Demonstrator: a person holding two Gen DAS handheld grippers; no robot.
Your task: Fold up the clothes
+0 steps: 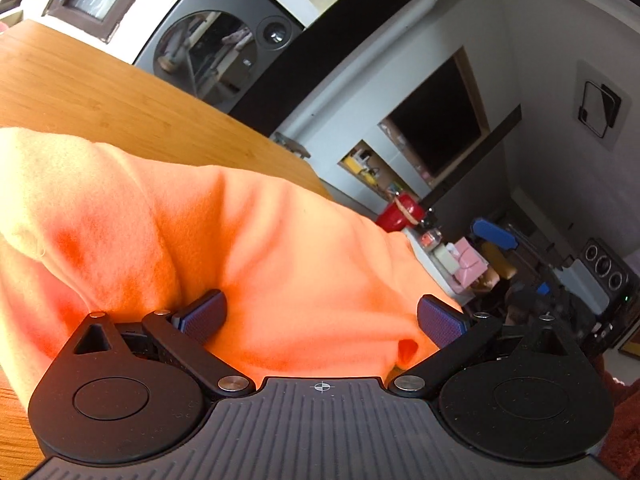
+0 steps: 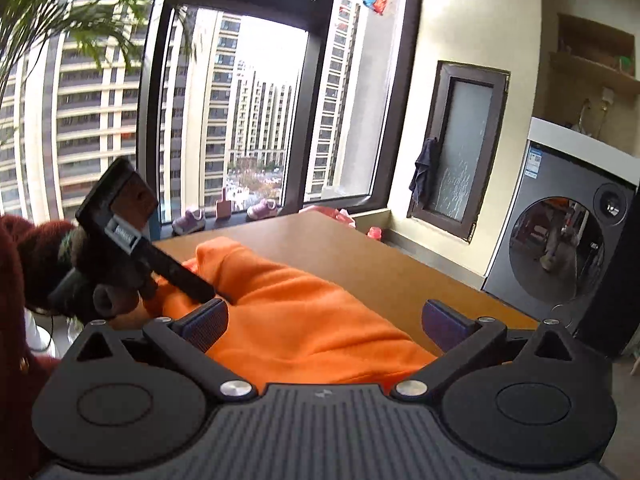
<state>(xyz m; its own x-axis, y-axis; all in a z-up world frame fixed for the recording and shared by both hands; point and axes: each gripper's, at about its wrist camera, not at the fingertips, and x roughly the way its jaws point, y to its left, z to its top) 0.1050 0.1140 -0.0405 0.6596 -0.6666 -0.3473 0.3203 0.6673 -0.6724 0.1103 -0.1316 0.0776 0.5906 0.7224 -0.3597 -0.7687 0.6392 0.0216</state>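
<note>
- While the orange garment (image 1: pixel 248 248) lies bunched on the wooden bench (image 1: pixel 100 92), my left tongs (image 1: pixel 322 316) stand wide, its cloth filling the gap between the blue pads (image 1: pixel 204 314) without being pinched.
- My right tongs (image 2: pixel 324 320) are wide too, with the same garment (image 2: pixel 304 312) lying between and beyond their pads.
- In the right wrist view my left tongs (image 2: pixel 160 264) show from the side, held by a dark red sleeve (image 2: pixel 36 256), down against the cloth's near-left edge.
- A grey washing machine (image 2: pixel 560 240) stands past the bench; what its drum holds I cannot tell.
</note>
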